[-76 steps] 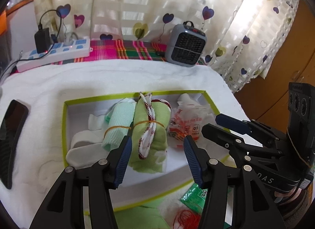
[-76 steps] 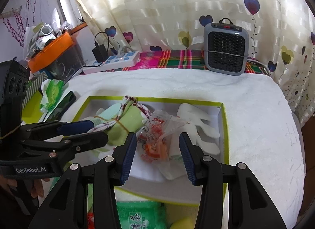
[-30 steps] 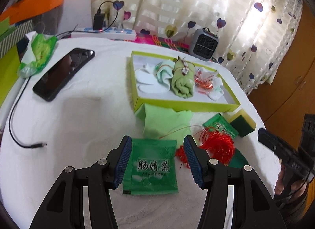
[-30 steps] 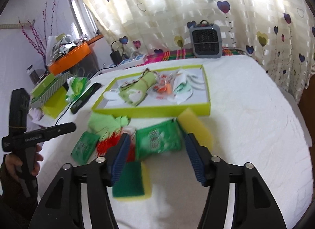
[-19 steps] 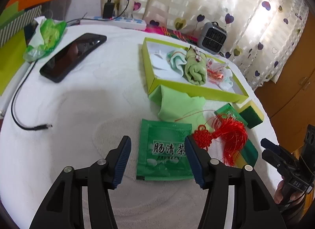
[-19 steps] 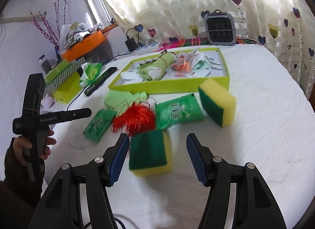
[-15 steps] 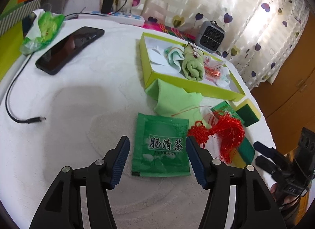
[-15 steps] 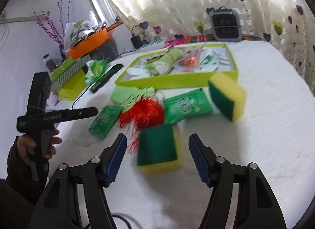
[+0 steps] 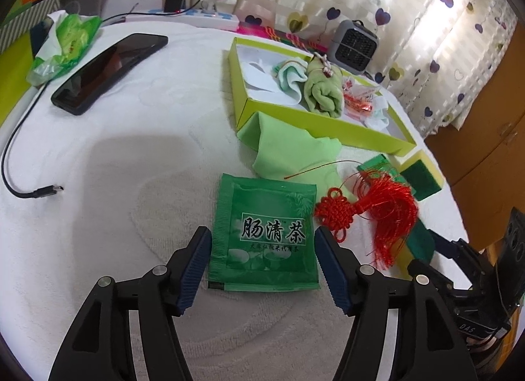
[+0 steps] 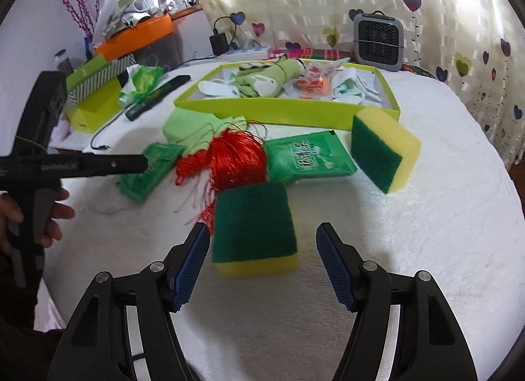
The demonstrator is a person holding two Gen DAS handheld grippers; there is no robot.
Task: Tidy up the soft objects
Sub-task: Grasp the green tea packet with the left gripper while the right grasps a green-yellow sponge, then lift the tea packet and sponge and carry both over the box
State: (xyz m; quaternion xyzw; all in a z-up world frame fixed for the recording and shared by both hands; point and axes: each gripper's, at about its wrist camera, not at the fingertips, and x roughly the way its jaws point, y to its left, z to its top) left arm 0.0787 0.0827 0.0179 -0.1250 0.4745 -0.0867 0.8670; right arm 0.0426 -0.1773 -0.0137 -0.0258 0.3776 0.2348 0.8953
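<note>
Both grippers have withdrawn from the lime-green cardboard tray. Left gripper, fingers spreading, frames the green foil sachet; right gripper, fingers spread, frames the green-and-yellow sponge. Next picks are pending.

Bare towel left of crowded sachet

"肠清茶" on the green sachet; "DAS" on the right gripper.

Left wrist view angled down, close over a green tea sachet, right wrist view angled down, close over a sponge, both sharing the lime-rimmed tray beyond
</note>
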